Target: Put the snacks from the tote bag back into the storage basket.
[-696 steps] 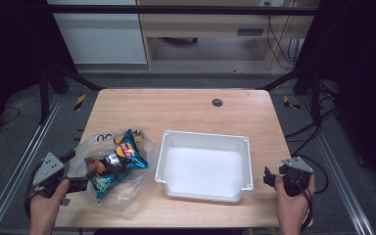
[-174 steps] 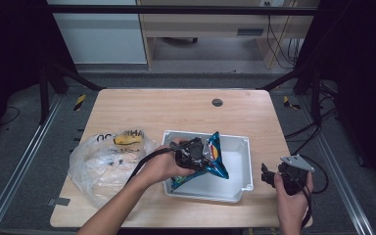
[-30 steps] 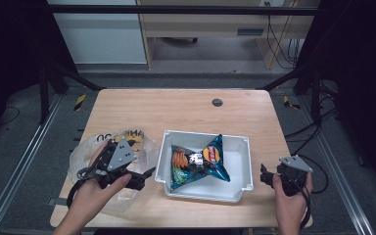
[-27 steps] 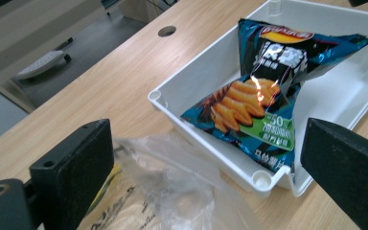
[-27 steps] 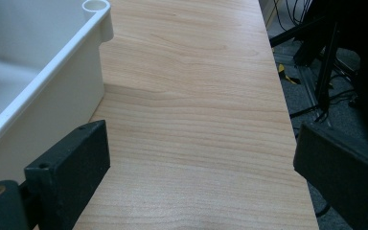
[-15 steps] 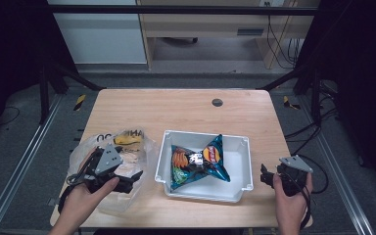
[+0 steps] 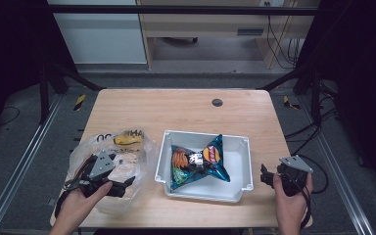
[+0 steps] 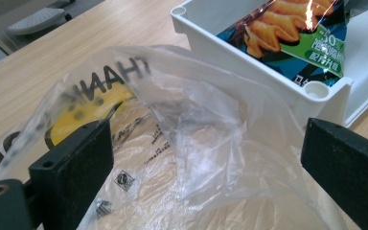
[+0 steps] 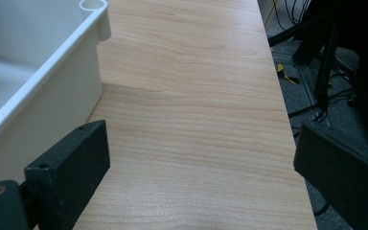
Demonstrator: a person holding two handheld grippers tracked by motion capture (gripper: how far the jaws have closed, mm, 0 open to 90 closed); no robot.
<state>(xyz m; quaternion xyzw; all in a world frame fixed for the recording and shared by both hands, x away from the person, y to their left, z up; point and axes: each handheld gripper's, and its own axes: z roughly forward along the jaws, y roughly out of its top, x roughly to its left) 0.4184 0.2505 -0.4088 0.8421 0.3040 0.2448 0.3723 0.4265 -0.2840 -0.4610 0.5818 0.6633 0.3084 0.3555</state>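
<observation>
A blue chip bag (image 7: 198,161) lies inside the white bin (image 7: 205,196) at the table's middle front. Left of the bin a crumpled clear plastic bag (image 7: 122,154) holds a yellow item (image 7: 127,139). My left gripper (image 7: 125,185) hovers over the bag's near side, jaws wide open and holding nothing. In the left gripper view the plastic bag (image 8: 172,143) spreads between the open jaws of the left gripper (image 8: 206,177), with the bin's corner (image 8: 316,91) and the chip bag (image 8: 292,33) beyond. My right gripper (image 7: 264,177) stands open right of the bin.
In the right gripper view the bin's outer wall (image 9: 43,86) is at the left, and bare wooden table (image 9: 191,96) lies between the open jaws of the right gripper (image 9: 201,177). A round cable hole (image 7: 217,102) sits at the table's far side. Cables and frame legs lie beyond the right edge.
My left gripper let go of the chip bag in the bin and has drawn back left and nearer, over the plastic bag. The right gripper has stayed put.
</observation>
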